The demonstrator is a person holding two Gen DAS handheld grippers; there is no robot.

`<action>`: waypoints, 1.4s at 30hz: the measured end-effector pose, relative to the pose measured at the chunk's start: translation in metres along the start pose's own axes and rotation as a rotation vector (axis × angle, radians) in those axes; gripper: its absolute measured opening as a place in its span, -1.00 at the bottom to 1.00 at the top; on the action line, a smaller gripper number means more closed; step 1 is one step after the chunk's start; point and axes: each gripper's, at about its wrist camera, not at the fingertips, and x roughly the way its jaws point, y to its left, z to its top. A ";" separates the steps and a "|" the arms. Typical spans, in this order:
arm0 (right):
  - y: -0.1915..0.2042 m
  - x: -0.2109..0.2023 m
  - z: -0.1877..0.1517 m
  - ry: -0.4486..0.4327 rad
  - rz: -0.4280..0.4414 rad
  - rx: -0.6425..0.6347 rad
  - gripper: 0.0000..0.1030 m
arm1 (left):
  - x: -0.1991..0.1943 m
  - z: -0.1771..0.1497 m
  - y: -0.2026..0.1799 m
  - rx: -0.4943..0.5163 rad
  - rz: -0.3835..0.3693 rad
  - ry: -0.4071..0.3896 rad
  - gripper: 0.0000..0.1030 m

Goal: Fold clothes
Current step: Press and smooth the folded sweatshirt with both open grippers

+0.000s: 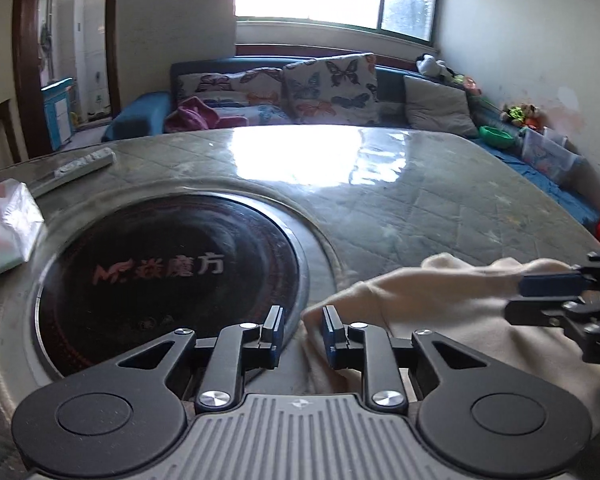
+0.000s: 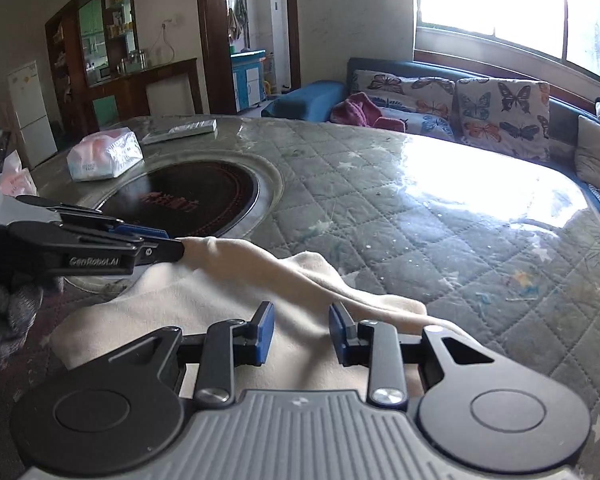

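Cloth, cream-coloured soft fleece garment (image 2: 228, 304), lies rumpled on quilted grey table cover under glossy clear film (image 2: 440, 216), beside round black glass hob (image 1: 168, 276) sunk in table; left gripper (image 1: 302, 336) jaws apart at garment's edge, nothing clamped; right gripper (image 2: 302, 332) jaws apart over garment; wrapped white tissue pack (image 2: 104, 156) well apart beyond hob; butterfly-print cushions (image 2: 500, 108) behind.

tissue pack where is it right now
The tissue pack sits on the table's far left in the right wrist view, at the rim of the black round cooktop, near the remote.
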 end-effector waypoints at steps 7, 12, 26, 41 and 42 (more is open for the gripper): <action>-0.004 -0.018 -0.009 -0.016 0.002 0.025 -0.40 | -0.008 0.013 -0.012 -0.060 -0.119 -0.030 -0.57; -0.013 -0.025 -0.021 -0.016 -0.007 0.071 -0.40 | 0.008 0.013 -0.030 -0.058 -0.187 0.012 -0.57; -0.100 -0.047 -0.048 -0.038 -0.186 0.309 -0.42 | 0.017 0.002 -0.032 -0.022 -0.171 0.037 -0.57; -0.054 -0.075 -0.067 -0.036 -0.206 0.110 -0.41 | -0.037 -0.028 -0.070 0.099 -0.297 0.008 -0.52; -0.048 -0.073 -0.070 -0.030 -0.212 0.087 -0.41 | -0.039 -0.031 -0.071 0.106 -0.294 0.010 -0.52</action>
